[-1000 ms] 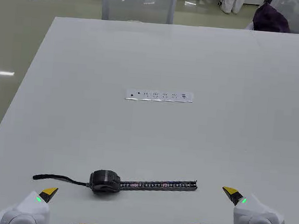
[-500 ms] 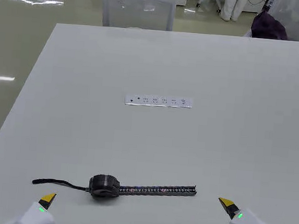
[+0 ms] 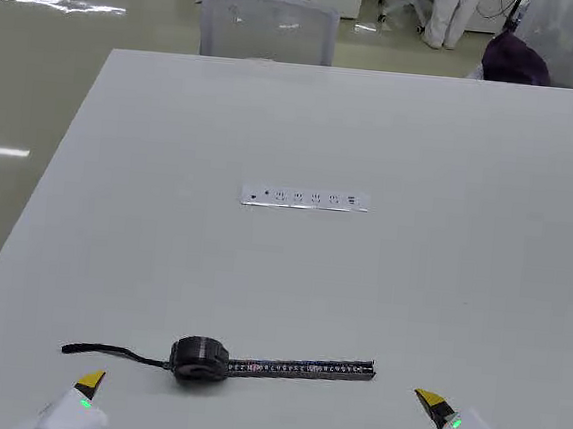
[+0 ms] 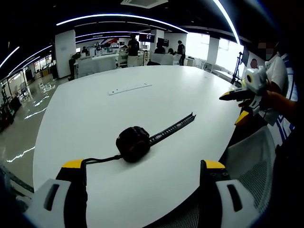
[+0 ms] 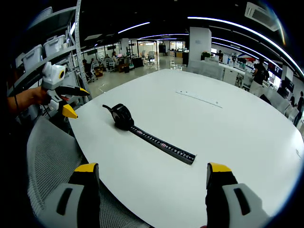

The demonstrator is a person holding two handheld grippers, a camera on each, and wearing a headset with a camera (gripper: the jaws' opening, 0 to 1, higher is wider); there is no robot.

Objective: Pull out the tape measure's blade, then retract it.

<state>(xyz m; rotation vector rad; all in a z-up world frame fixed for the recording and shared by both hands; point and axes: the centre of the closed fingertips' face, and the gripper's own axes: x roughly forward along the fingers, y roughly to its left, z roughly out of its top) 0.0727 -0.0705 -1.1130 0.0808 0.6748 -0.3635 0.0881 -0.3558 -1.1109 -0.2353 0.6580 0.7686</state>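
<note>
Jaws of left gripper point(image 4: 142, 164) and right gripper point(image 5: 154, 167) stood apart, empty; case point(image 3: 200, 359) looked rigid, probably slick (clamp there), blade point(image 3: 303, 368) was thin, springy, best pinched at tip.

Bright even overhead strip lighting, floor glare, fisheye-warped edges.
</note>
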